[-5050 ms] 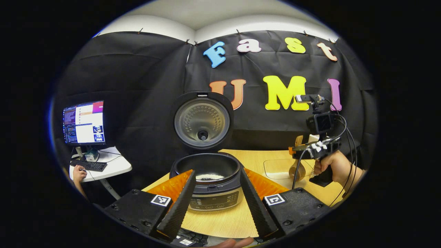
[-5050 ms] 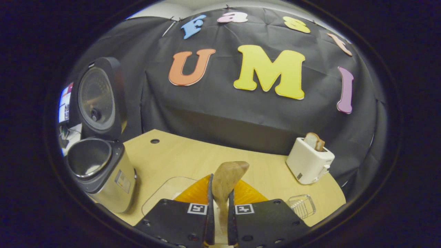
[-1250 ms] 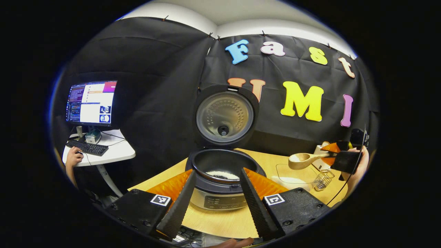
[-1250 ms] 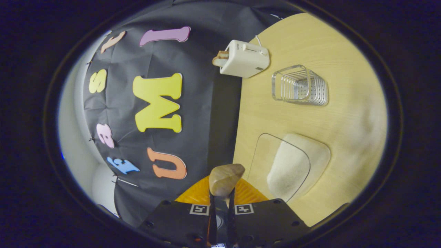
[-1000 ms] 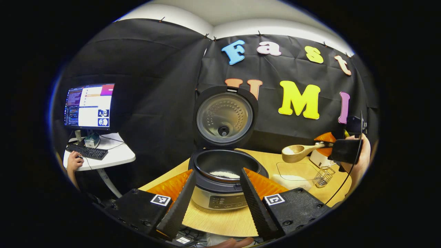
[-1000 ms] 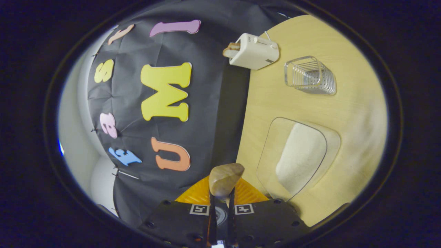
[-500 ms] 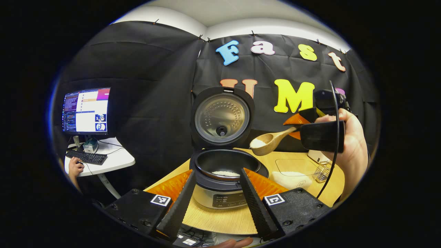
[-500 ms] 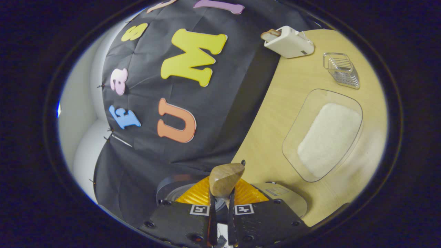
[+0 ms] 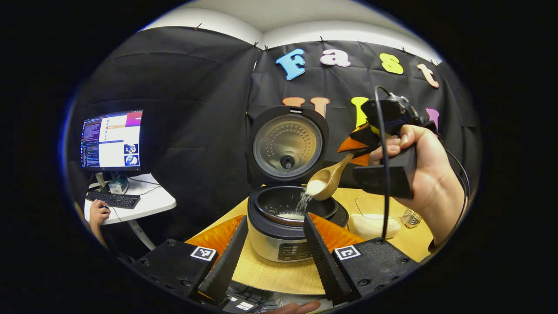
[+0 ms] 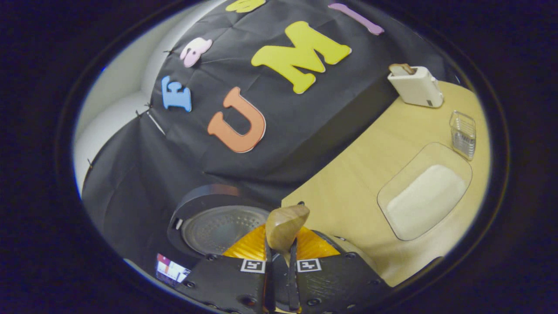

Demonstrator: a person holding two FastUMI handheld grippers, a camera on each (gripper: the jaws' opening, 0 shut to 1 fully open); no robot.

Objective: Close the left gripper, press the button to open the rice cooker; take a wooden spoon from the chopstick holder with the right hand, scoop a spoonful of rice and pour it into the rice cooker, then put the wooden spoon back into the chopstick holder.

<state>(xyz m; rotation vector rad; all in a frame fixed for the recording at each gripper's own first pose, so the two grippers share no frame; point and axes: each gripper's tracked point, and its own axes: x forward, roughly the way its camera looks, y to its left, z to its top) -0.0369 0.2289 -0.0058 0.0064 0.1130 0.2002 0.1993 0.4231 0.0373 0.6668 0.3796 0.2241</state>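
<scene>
While the wooden spoon (image 9: 328, 180) tips over the open rice cooker (image 9: 291, 218) and rice streams into the pot, the pouring step is under way; next, I judge, comes levelling it and returning it to the chopstick holder (image 10: 463, 134). The right gripper (image 10: 279, 279), rolled sideways, clamps its handle; the left gripper (image 9: 273, 257) hangs back with fingers apart

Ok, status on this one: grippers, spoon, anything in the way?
Left gripper open, idle before the rice cooker. Right gripper shut on wooden spoon, tipped over the open pot, rice pouring in. Nothing in the way.
</scene>
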